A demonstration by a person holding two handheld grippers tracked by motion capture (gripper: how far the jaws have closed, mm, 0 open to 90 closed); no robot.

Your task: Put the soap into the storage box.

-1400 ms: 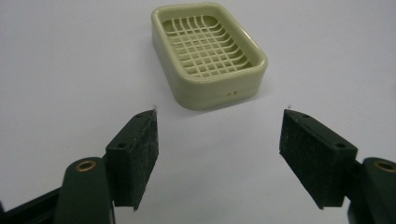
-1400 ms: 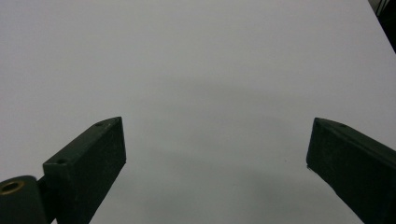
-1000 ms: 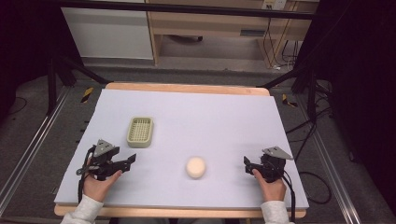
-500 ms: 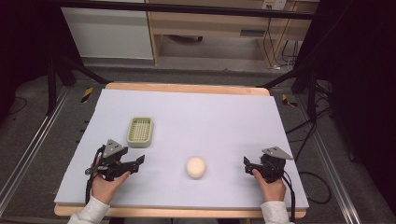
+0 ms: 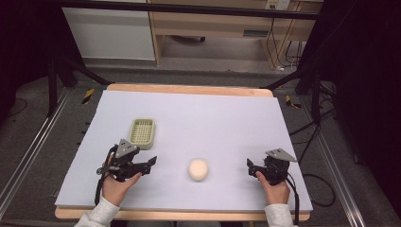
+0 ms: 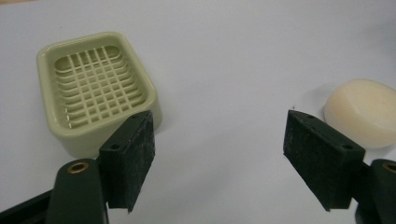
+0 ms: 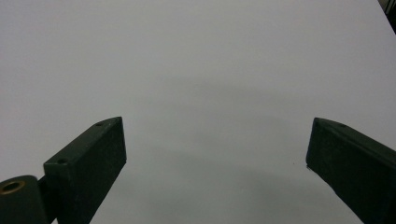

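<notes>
Near the desk's (image 5: 189,109) front edge, the left gripper (image 5: 150,163) has just been opening its black jaws, with nothing between them, and it points toward one round, cream-white puck of soap (image 5: 198,169), lying flat with no long axis. The right gripper (image 5: 250,166), jaws apart and empty, sits toward the front right corner. Farther back left stands one pale green slotted plastic soap dish (image 5: 142,132), its long axis running front to back.

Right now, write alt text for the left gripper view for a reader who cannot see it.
Two black jaws stand open over a pale table with nothing between them. A pale green soap dish with a grid floor sits behind the left jaw, and a round cream soap bar lies beyond the right jaw.
</notes>
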